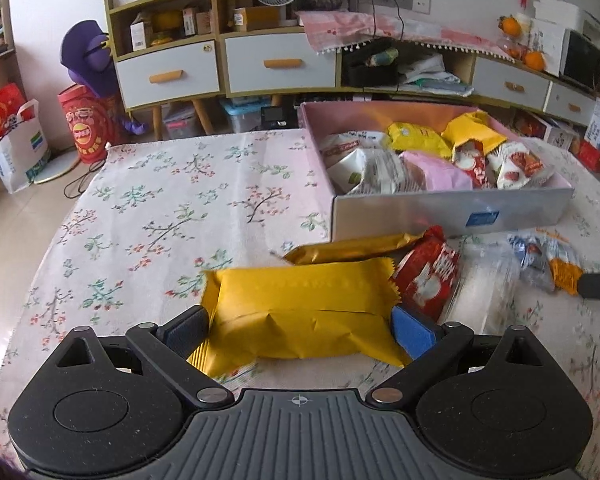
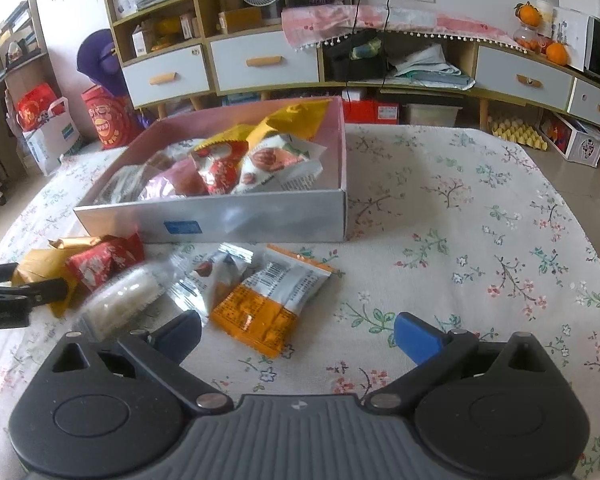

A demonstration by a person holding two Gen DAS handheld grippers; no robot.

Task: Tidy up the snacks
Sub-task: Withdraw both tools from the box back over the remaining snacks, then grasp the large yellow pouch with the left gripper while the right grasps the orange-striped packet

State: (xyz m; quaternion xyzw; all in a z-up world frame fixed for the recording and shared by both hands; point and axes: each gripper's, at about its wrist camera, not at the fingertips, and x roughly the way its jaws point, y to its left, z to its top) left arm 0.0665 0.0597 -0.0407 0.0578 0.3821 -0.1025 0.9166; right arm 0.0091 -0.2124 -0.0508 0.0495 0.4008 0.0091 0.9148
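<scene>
My left gripper (image 1: pixel 300 326) is shut on a yellow snack packet (image 1: pixel 304 304), its blue pads pressing both ends. Beyond it lie a gold bar packet (image 1: pixel 352 248), a red packet (image 1: pixel 430 276) and a clear packet of white snacks (image 1: pixel 484 292). The open grey box (image 1: pixel 452 210) with a pink inside holds several snack packets. My right gripper (image 2: pixel 296 338) is open and empty, just in front of an orange-and-white packet (image 2: pixel 272 300). The box (image 2: pixel 260 216) stands beyond it, with the red packet (image 2: pixel 100 264) and the clear packet (image 2: pixel 120 300) at left.
The table has a floral cloth (image 1: pixel 160 208). A small blue-and-white packet (image 2: pixel 216 276) lies by the orange one. White cabinets with drawers (image 1: pixel 276 64) stand behind the table. The left gripper (image 2: pixel 16 296) shows at the right view's left edge.
</scene>
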